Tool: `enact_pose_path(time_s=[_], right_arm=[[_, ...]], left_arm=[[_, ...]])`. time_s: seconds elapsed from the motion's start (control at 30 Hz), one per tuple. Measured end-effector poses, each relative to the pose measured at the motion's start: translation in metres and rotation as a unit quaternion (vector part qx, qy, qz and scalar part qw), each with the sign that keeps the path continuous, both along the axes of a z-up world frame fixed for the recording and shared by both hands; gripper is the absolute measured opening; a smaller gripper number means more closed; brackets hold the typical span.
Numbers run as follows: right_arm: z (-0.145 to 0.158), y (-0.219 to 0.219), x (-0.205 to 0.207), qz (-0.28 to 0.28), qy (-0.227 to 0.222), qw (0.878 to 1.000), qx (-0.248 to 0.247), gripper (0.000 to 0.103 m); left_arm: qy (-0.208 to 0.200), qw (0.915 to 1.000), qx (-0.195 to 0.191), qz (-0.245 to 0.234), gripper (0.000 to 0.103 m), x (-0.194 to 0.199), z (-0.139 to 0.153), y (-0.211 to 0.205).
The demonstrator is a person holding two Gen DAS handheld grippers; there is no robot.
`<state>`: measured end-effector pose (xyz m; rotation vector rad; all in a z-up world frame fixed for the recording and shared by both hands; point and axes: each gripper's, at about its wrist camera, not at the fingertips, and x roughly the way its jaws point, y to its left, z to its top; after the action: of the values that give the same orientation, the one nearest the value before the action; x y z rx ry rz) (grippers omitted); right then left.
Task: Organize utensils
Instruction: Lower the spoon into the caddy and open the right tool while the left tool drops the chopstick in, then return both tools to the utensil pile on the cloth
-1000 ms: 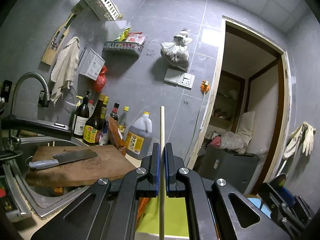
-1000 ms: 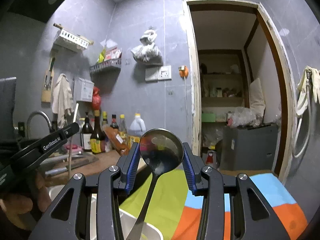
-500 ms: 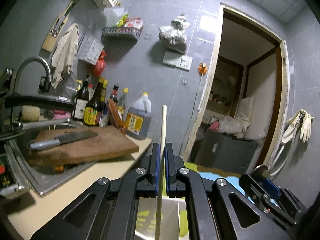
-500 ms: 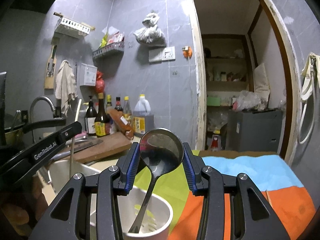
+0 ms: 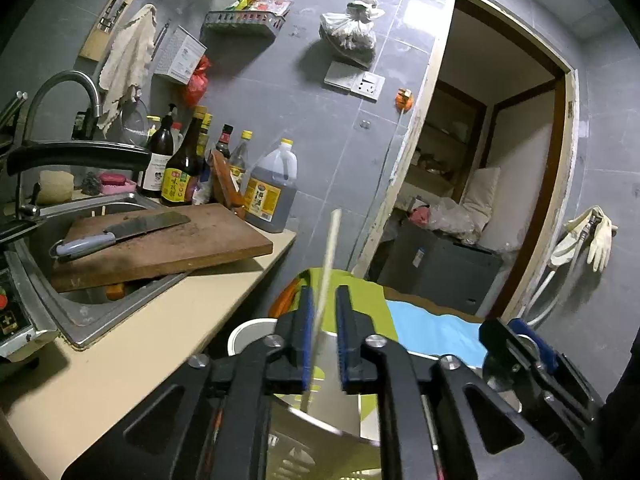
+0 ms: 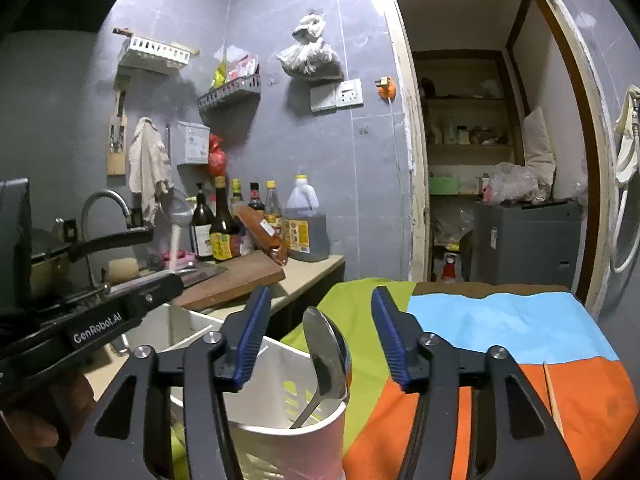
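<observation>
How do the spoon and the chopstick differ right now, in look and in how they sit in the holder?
The spoon is shiny metal with a broad bowl; the chopstick is a thin pale stick. The spoon leans against the utensil holder rim between the wide-open right gripper; the chopstick stands between the narrowly parted left gripper. Both grippers' jaws have just been opening, and neither pad presses its utensil. Both utensils stand handle-down in the holder.

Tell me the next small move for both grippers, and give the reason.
Probably lift both straight up and clear. The right gripper has just been opening, and the metal spoon leans free in the white slotted utensil holder. The left gripper has also been opening around the pale wooden chopstick.
</observation>
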<state>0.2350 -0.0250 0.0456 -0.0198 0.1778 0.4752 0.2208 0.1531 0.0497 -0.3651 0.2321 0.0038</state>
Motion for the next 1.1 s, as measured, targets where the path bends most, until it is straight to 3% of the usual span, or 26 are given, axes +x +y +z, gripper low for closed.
enact_pose_path(time_s=[0.1,0.17,0.3,0.6,0.83,1.1], right_arm=[[0.007,-0.006,-0.004,-0.006,-0.007,1.000,0.007,0.059],[0.012,-0.013,-0.007,-0.011,-0.012,1.000,0.015,0.069],[0.025,-0.031,-0.015,-0.029,-0.026,0.999,0.026,0.076],[0.049,-0.091,-0.043,-0.067,-0.062,0.995,0.033,0.102],[0.057,-0.134,-0.068,-0.102,-0.078,0.992,0.014,0.103],[0.051,-0.172,-0.093,-0.133,-0.084,0.987,-0.018,0.103]], left_arm=[[-0.002,0.9998,-0.021,-0.005,0.023,-0.003,0.005,0.002],[-0.008,0.9996,-0.025,-0.005,0.028,-0.006,0.011,0.001],[-0.018,0.9998,-0.008,-0.010,0.038,-0.015,0.026,-0.012],[-0.042,0.9976,0.036,-0.041,0.064,-0.032,0.048,-0.058],[-0.058,0.9941,0.041,-0.082,0.087,-0.045,0.054,-0.088],[-0.041,0.9871,0.068,-0.139,0.094,-0.051,0.048,-0.131]])
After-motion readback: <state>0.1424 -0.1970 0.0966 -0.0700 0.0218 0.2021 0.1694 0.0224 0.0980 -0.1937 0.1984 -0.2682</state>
